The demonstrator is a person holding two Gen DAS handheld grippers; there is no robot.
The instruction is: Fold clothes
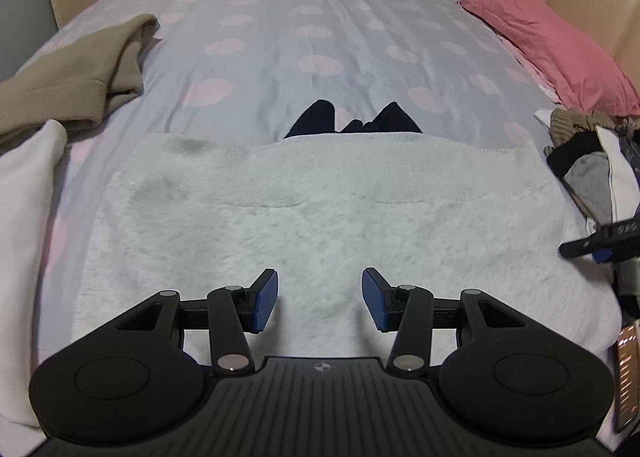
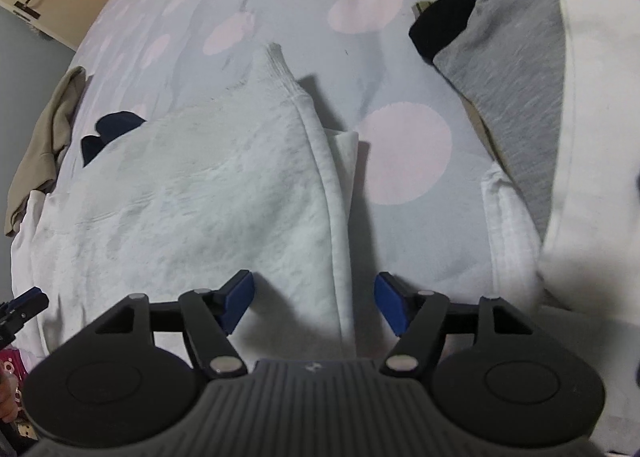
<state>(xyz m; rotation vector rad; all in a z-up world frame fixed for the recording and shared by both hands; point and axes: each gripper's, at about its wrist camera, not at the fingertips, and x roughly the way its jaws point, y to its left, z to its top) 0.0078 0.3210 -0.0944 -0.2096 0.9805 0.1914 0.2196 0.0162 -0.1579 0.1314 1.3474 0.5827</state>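
Observation:
A white fleecy garment [image 1: 320, 217] lies flat on the polka-dot bed, folded with its inside facing up. A dark navy piece [image 1: 352, 121] sticks out from under its far edge. My left gripper [image 1: 320, 299] is open and empty, hovering over the near part of the garment. In the right wrist view the same garment [image 2: 208, 193] shows its right edge and ribbed cuff [image 2: 280, 61]. My right gripper [image 2: 314, 301] is open and empty, straddling that folded right edge. The right gripper's tip also shows at the right of the left wrist view [image 1: 600, 243].
A beige garment [image 1: 80, 73] and a white one [image 1: 24, 217] lie at the left. A pile of grey, black and white clothes [image 2: 520, 77] lies at the right. A pink pillow [image 1: 552, 45] rests against the headboard. The dotted duvet [image 1: 300, 37] stretches beyond.

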